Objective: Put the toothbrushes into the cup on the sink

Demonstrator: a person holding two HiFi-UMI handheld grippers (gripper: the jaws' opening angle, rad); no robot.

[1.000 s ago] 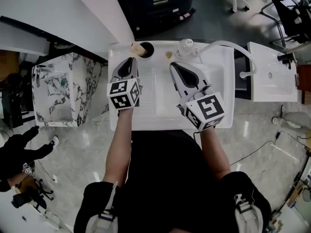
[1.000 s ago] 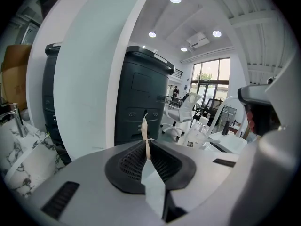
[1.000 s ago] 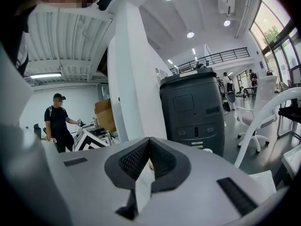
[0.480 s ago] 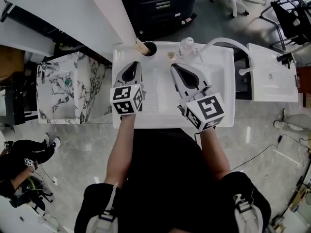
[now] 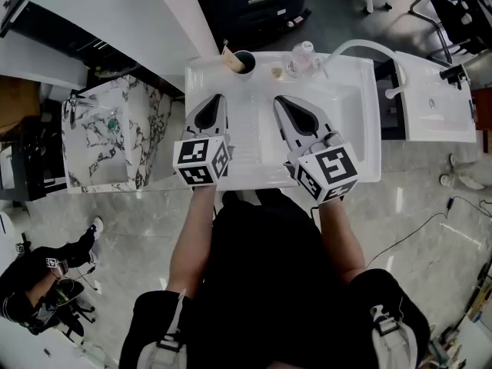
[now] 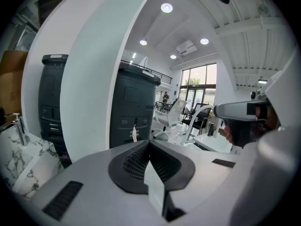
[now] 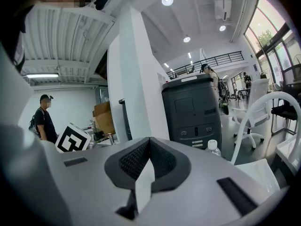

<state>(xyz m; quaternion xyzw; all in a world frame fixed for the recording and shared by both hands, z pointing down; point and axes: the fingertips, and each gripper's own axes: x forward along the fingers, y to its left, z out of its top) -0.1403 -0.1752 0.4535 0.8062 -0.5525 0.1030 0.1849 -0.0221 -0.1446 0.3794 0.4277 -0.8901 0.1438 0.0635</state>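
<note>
Fingers (image 6: pixel 131 166) of left gripper (image 5: pixel 213 102) and right gripper (image 5: pixel 283 104) are pressing together, empty.
Pale slim toothbrush (image 5: pixel 228 55) is leaning in dark round cup (image 5: pixel 246 61), far left: likely light, stiff; pinch mid-handle.

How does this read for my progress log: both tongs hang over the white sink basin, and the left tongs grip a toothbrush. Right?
Not quite. The left tongs grip nothing: the left gripper view shows the jaws closed together with no toothbrush between them. The rest holds: the left tongs and the right tongs both hang over the white sink basin.
</note>
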